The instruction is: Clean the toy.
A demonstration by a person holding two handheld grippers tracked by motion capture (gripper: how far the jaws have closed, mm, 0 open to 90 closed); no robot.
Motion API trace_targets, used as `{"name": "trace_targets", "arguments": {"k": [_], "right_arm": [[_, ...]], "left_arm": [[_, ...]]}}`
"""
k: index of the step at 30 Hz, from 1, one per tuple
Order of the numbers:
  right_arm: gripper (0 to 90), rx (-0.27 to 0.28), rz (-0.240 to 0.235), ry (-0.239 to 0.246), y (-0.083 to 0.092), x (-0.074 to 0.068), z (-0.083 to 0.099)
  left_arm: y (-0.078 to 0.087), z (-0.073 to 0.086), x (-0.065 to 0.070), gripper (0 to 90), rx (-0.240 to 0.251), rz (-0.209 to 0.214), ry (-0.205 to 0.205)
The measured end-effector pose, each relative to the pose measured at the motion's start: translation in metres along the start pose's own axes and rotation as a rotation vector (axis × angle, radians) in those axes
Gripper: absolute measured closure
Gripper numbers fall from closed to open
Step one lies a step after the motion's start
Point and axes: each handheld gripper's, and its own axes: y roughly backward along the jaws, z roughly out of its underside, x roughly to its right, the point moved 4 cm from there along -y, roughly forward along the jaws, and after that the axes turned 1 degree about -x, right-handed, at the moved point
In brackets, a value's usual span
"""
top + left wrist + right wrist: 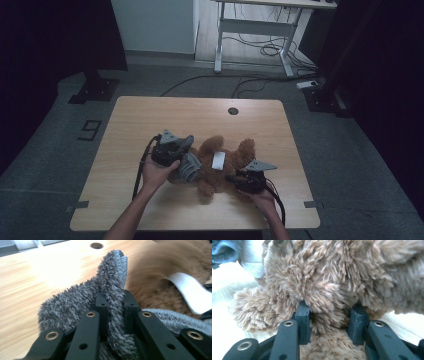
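Observation:
A brown plush toy (225,157) lies in the middle of the wooden table (150,115), with a white label (218,161) on its body. My left gripper (186,159) sits at the toy's left side, shut on a grey fuzzy cloth (190,170). In the left gripper view the grey cloth (110,277) stands up pinched between the jaws of the left gripper (115,298), with the brown plush (155,272) and the label (190,290) just behind it. My right gripper (231,178) is at the toy's near right. Its jaws (330,312) press into a lump of brown fur (324,277).
A round cable hole (233,111) sits near the table's far edge. Beyond the table stand a white desk frame (260,27) with cables on the floor (270,50), and black stand bases (95,90) at the left and right. A person's forearms come in from the near edge.

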Motion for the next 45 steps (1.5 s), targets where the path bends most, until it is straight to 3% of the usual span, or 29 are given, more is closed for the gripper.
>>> {"name": "trace_targets", "arguments": {"k": [4, 9, 13, 18, 20, 23, 27, 28, 30, 34, 38, 45], "right_arm": [[61.4, -0.002, 0.002, -0.001, 0.0, 0.001, 0.0], [62.2, -0.003, 0.0, -0.011, -0.001, 0.001, 0.0], [63.0, -0.008, -0.006, -0.013, -0.001, 0.002, 0.001], [63.3, -0.012, -0.008, -0.008, -0.001, 0.001, 0.001], [63.3, -0.011, -0.008, -0.008, -0.001, 0.002, 0.001], [63.4, -0.012, -0.012, -0.011, 0.0, 0.003, 0.002], [63.4, -0.011, -0.012, -0.01, 0.0, 0.002, 0.002], [63.4, -0.011, -0.012, -0.011, 0.0, 0.002, 0.002], [63.4, -0.011, -0.011, -0.009, 0.0, 0.002, 0.002], [63.4, -0.01, -0.011, -0.012, 0.0, 0.003, 0.001], [63.3, -0.011, -0.012, -0.015, 0.0, 0.002, 0.002], [63.4, -0.015, -0.02, -0.016, 0.0, 0.003, 0.002]], "left_arm": [[0.008, 0.013, -0.016, 78.5, -0.002, -0.03, 0.029], [0.008, 0.034, -0.036, 78.4, -0.054, -0.064, 0.066], [-0.002, 0.049, -0.046, 78.4, -0.097, -0.059, 0.101], [-0.026, 0.067, -0.047, 78.5, -0.172, -0.055, 0.106], [-0.027, 0.068, -0.047, 78.6, -0.166, -0.045, 0.116], [-0.016, 0.059, -0.048, 78.5, -0.128, -0.032, 0.122], [0.011, 0.029, -0.047, 78.5, -0.028, -0.048, 0.1], [0.022, 0.014, -0.042, 78.5, 0.012, -0.039, 0.08], [0.032, -0.003, -0.032, 78.5, 0.044, -0.022, 0.052], [0.038, -0.03, 0.0, 78.4, 0.079, 0.03, -0.022], [0.022, -0.043, 0.038, 78.4, 0.064, 0.096, -0.086], [-0.03, -0.056, 0.079, 78.3, -0.008, 0.148, -0.102]]}}
